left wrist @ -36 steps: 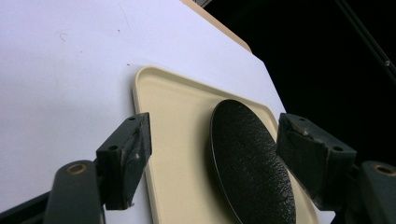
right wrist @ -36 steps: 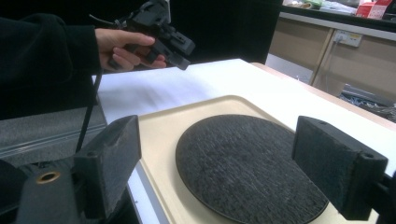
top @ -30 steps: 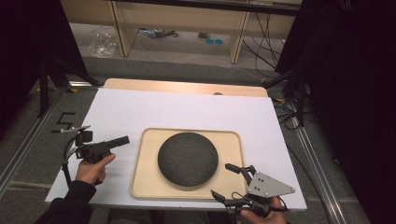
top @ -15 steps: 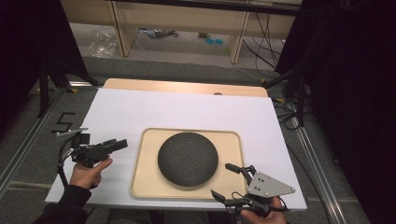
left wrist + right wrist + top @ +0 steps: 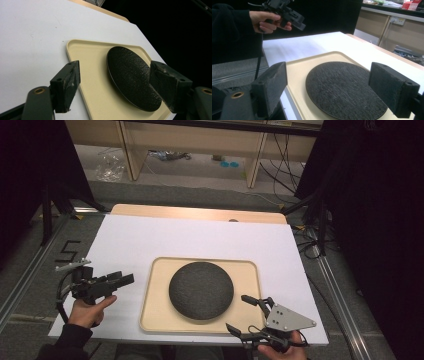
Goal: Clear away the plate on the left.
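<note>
Left gripper (image 5: 125,279) first: jaws spread wide, nothing between them, hovering above the white sheet (image 5: 150,240) just off the tray's left edge. In the left gripper view both pads (image 5: 66,85) stand clear of everything, and the tray's (image 5: 87,65) left rim runs right up between them. The gripper points across toward the dark round plate (image 5: 201,290), which lies to its right, past a strip of bare tray.

Over to the right gripper (image 5: 245,315), held low off the tray's near right corner: released too, its two jaws well apart and empty, aimed back toward the far left. In the right gripper view the plate (image 5: 344,91) sits between and beyond the jaws.

The plate lies flat in the middle of the beige tray (image 5: 150,310), which sits toward the near edge of the sheet. Being round, it has no long axis to line up with. By the look of it the right gripper is the nearer one, close to the plate's near right rim, while the left one has more tray to cross.
</note>
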{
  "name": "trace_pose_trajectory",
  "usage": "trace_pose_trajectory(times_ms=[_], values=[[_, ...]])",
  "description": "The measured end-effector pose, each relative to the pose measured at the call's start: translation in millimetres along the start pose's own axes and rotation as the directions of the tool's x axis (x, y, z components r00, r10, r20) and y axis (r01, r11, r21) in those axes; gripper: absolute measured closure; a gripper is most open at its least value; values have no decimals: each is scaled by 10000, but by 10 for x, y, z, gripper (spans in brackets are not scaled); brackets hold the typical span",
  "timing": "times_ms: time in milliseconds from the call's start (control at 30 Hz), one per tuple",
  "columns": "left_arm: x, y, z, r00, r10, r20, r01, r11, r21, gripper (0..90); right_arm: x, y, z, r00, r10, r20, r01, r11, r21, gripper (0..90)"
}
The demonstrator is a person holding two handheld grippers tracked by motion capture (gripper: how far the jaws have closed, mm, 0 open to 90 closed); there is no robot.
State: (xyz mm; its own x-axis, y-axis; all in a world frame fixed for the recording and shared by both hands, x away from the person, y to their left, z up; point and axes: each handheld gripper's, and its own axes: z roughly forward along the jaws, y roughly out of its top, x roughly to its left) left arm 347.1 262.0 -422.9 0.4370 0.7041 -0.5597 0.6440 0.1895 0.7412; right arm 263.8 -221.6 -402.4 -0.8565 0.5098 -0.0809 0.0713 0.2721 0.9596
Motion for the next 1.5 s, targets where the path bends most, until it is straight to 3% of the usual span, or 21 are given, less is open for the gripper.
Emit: trace_pose_trajectory(times_ms=[700, 867, 1300, 1500], values=[[-144, -176, -205, 9974, 699, 177, -699, 9976, -16, 254, 9, 2, 4, 10000, -17, 76, 17, 10000, -97, 165], [-213, -234, -242, 9943, 1060, 128, -1063, 9941, 208, 253, 10, 2, 0, 10000, -24, 67, 25, 10000, -60, 165], [-312, -364, -267, 9914, 1251, 393, -1280, 9885, 811, 249, 8, 7, -3, 10000, -19, 79, 19, 10000, -57, 166], [-309, -384, -279, 9914, 1280, 260, -1298, 9875, 894, 247, 10, 6, -3, 10000, -28, 62, 28, 10000, -48, 166]])
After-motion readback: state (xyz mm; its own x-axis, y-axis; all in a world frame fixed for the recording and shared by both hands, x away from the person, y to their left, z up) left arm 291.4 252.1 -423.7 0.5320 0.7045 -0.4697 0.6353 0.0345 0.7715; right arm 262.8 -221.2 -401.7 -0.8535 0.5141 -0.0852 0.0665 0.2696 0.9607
